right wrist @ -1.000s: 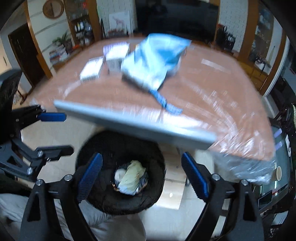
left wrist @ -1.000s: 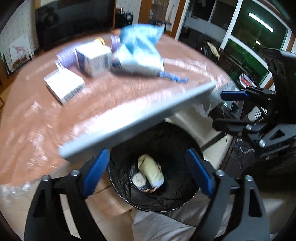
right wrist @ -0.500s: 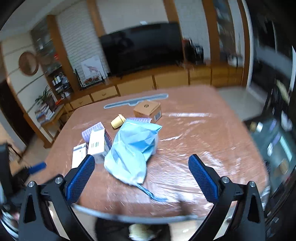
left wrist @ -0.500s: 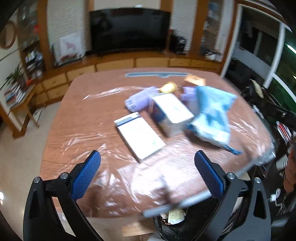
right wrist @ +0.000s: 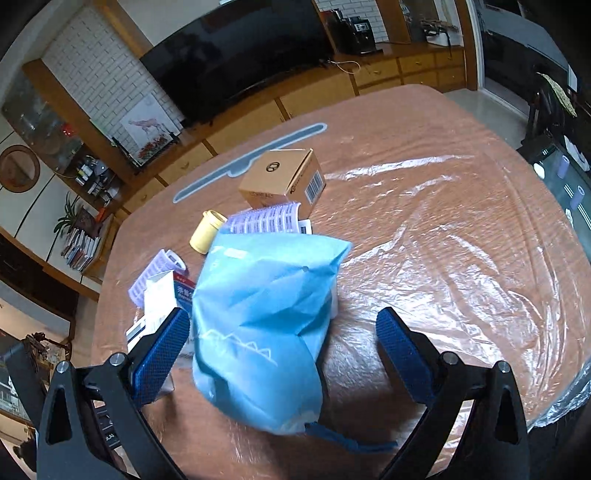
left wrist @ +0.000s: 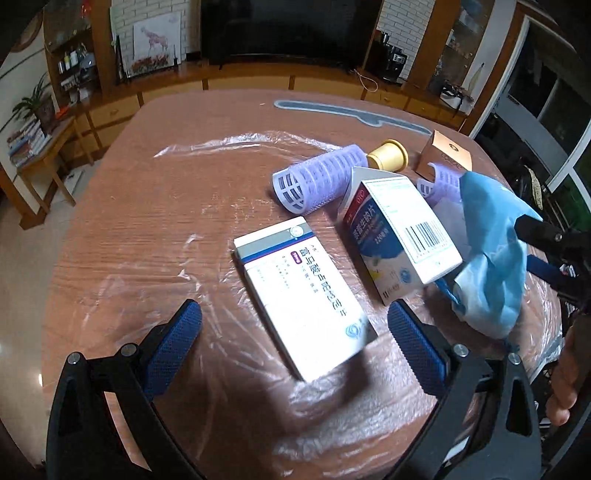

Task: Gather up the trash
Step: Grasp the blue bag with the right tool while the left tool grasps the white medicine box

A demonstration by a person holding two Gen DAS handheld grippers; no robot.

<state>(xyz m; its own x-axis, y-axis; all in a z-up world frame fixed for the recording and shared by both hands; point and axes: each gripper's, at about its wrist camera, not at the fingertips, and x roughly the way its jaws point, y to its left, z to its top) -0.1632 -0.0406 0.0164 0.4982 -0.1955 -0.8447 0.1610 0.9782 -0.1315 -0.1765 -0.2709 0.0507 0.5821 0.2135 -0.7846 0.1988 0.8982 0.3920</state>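
Trash lies on a wooden table covered in clear plastic [left wrist: 147,229]. In the left wrist view a flat white medicine box [left wrist: 303,295] lies between the wide-apart jaws of my left gripper [left wrist: 295,343], its near end level with the blue pads, untouched. Beside it stands a taller white and blue carton [left wrist: 399,232], then a purple hair roller [left wrist: 321,182] and a yellow cap [left wrist: 388,158]. In the right wrist view a crumpled blue bag [right wrist: 266,325] sits between the open jaws of my right gripper [right wrist: 280,347]; the pads do not press it. A brown cardboard box [right wrist: 284,181] stands behind.
A second purple roller [right wrist: 159,273] lies left of the bag. The right gripper's black frame [left wrist: 554,251] shows at the right edge of the left wrist view. A TV cabinet [left wrist: 288,33] and shelves line the far wall. The table's right half [right wrist: 461,229] holds only plastic film.
Both grippers swung up from over the black trash bin under the table's edge to above the tabletop. Their jaws widened. The white box and blue bag now sit between the fingers.
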